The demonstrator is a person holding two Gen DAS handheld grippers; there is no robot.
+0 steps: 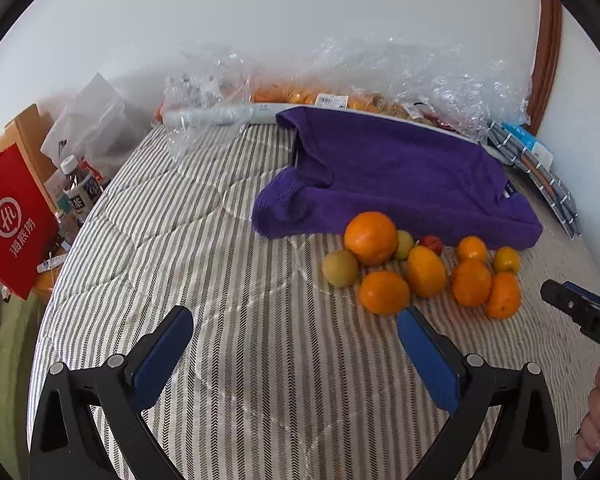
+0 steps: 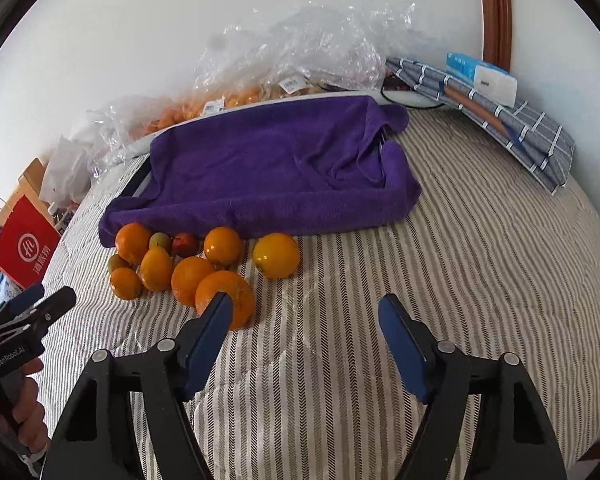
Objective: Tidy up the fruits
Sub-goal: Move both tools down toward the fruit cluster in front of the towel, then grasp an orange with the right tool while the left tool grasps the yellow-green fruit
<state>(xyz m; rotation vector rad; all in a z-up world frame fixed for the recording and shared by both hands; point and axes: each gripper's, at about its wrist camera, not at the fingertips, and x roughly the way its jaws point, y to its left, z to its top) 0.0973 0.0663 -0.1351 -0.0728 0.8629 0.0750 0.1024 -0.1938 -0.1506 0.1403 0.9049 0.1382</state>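
A heap of oranges [image 1: 424, 270] lies on the striped bedcover [image 1: 220, 240] in front of a purple towel [image 1: 400, 176]. Among them are yellow-green fruits [image 1: 340, 268] and a small red fruit [image 1: 432, 242]. My left gripper [image 1: 294, 320] stands open just short of the heap, empty. In the right wrist view the heap [image 2: 188, 276] sits left of centre, with one yellow-orange fruit [image 2: 276, 255] apart on the right. My right gripper [image 2: 305, 302] is open and empty. Its left finger [image 2: 216, 320] overlaps the nearest orange [image 2: 236, 292]. Each view catches the other gripper at its edge, held by a hand.
Clear plastic bags [image 1: 420, 76] with more fruit lie along the wall behind the towel [image 2: 276, 168]. A folded blue checked cloth [image 2: 520, 136] and a tissue box [image 2: 484, 76] sit back right. A red paper bag [image 1: 12, 220] and a bottle [image 1: 78, 188] stand off the bed's left.
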